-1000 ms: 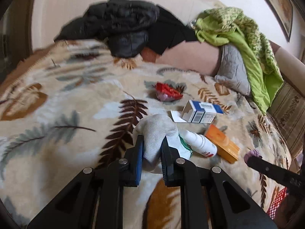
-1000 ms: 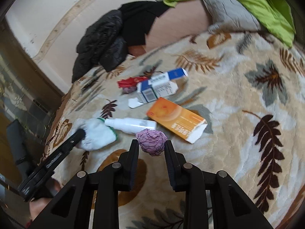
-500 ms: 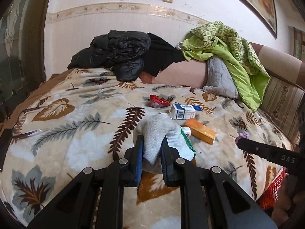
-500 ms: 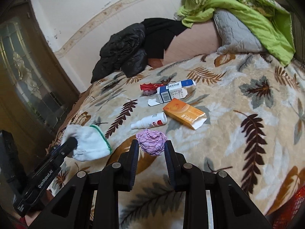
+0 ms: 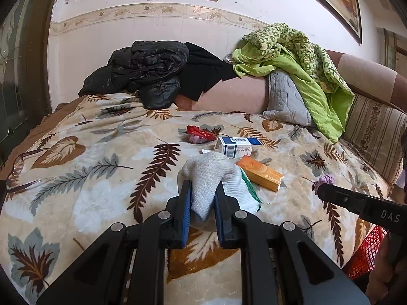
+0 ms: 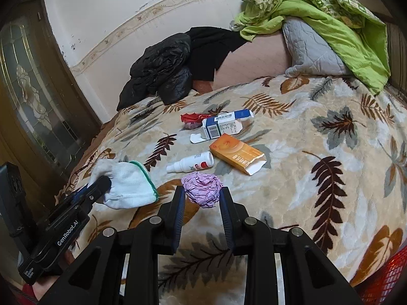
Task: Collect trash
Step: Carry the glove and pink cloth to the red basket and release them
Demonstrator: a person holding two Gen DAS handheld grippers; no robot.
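Note:
My left gripper [image 5: 202,186] is shut on a white knitted glove with a green cuff [image 5: 213,178], held above the leaf-patterned blanket [image 5: 89,178]. My right gripper [image 6: 202,192] is shut on a crumpled purple paper ball [image 6: 202,189], also lifted off the bed. Left on the blanket lie an orange box [image 6: 237,153], a blue and white carton [image 6: 223,125], a white spray bottle [image 6: 192,162] and a red wrapper [image 6: 193,118]. In the right wrist view the left gripper [image 6: 98,184] with the glove [image 6: 127,188] shows at lower left.
A red mesh basket [image 5: 365,256] sits at the bed's lower right edge. Black jackets [image 5: 150,72], a grey pillow [image 5: 285,99] and a green quilt [image 5: 305,63] pile at the headboard. A dark glazed door [image 6: 38,101] stands at the left.
Both grippers have pulled back and up from the bed with the glove and the purple ball in them; the boxes and bottle now look farther away.

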